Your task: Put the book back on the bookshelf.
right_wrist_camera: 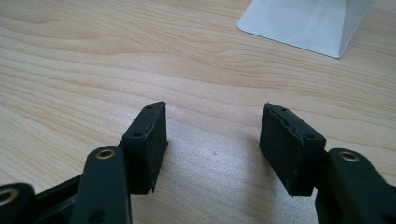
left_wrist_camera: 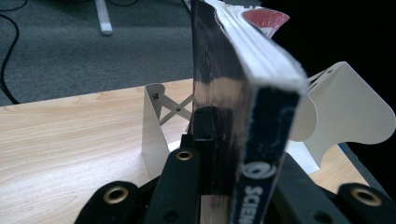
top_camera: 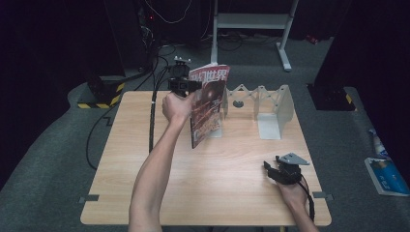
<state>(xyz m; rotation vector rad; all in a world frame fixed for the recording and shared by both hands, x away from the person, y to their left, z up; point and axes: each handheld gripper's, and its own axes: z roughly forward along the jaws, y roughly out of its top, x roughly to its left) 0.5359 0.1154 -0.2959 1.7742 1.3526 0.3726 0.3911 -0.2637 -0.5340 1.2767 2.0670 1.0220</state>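
Dark room, grey carpet, pale wood-grain desk (top_camera: 208, 193). Left tongs (left_wrist_camera: 224, 154) clenched on a magazine (top_camera: 209, 104): thick, glossy red cover, white page edges, dark spine, held upright just off the desk. Beyond them a white metal rack (top_camera: 270, 108) with scissor-lattice back and flat ends, still empty, so I'd say slotting it in is what's left. Right tongs (right_wrist_camera: 212, 144) released, nothing between the matte black pads, resting low near the front edge.
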